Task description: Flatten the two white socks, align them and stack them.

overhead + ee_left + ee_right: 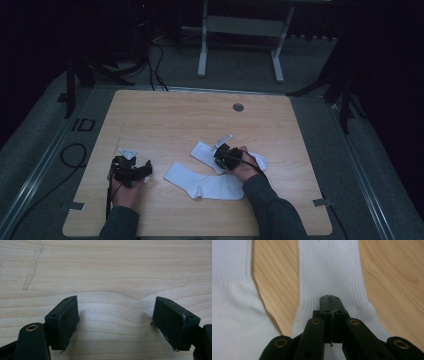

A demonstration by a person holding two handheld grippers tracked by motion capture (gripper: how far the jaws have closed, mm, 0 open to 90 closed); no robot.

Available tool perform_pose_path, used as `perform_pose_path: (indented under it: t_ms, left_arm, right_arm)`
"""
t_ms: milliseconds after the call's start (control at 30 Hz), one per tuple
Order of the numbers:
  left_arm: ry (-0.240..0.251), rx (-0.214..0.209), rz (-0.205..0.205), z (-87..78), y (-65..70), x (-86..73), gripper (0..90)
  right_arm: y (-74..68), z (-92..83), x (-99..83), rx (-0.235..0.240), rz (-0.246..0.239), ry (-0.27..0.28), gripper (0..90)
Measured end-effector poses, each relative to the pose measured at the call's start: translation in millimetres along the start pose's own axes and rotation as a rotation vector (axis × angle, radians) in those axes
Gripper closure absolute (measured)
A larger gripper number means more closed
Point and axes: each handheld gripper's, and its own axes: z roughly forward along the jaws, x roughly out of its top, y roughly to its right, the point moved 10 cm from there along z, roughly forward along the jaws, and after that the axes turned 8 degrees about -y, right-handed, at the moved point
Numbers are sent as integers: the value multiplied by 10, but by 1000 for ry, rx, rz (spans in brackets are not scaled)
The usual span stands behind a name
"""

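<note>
Two white socks lie mid-surface: far sock [207,154], near sock [200,181]. Right tongs [329,305] pinched together on far sock; left tongs [115,322] wide, empty. Fabric probably light, limp, drapes; best gripped at cuff.

Dim room. Grey carpet floor [240,65]; white-legged stand [240,30] top centre; black tripod legs [80,75] upper left; wooden table [165,115] centre.

Cut off by the top and left edges of the right gripper view: both white socks, the nearer sock [332,277] partly covered by the shut right gripper [330,305]. Hidden in the high view: part of the far sock [207,152], under the right hand [245,165].
</note>
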Motion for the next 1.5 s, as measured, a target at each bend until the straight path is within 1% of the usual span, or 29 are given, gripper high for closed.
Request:
perform_pose_path:
  t_ms: [233,533,733,800,900,1000,1033,1100,1200,1300,1433,1500]
  left_arm:
    - [-1,0,1,0,-1,-1,212]
    - [0,0,0,0,0,0,211]
    - [-1,0,1,-1,-1,-1,211]
    - [-1,0,1,0,-1,-1,211]
    - [0,0,0,0,0,0,211]
    - [0,-1,-1,0,3,0,211]
    - [-1,0,1,0,0,-1,211]
    - [-1,0,1,0,1,0,211]
    - [0,-2,-1,0,4,0,211]
    - [0,-2,0,1,5,0,209]
    - [-2,-2,2,0,3,-2,209]
    - [-2,-2,2,0,4,-2,209]
  right_arm:
    - [86,-49,-153,24,11,-1,892]
    - [176,-116,-352,35,15,-10,886]
    - [216,-155,-458,30,18,-20,882]
    - [233,-170,-497,29,18,-32,876]
    - [275,-203,-530,5,14,-53,850]
    - [255,-264,-437,3,13,-25,816]
    - [246,-275,-392,-3,-3,-21,786]
    - [220,-266,-292,-13,-19,-15,735]
    - [176,-219,-157,-5,-33,-9,675]
    - [165,-155,-55,8,-25,1,627]
    - [189,-31,-24,12,-12,-32,574]
    - [191,0,-20,24,-1,-36,574]
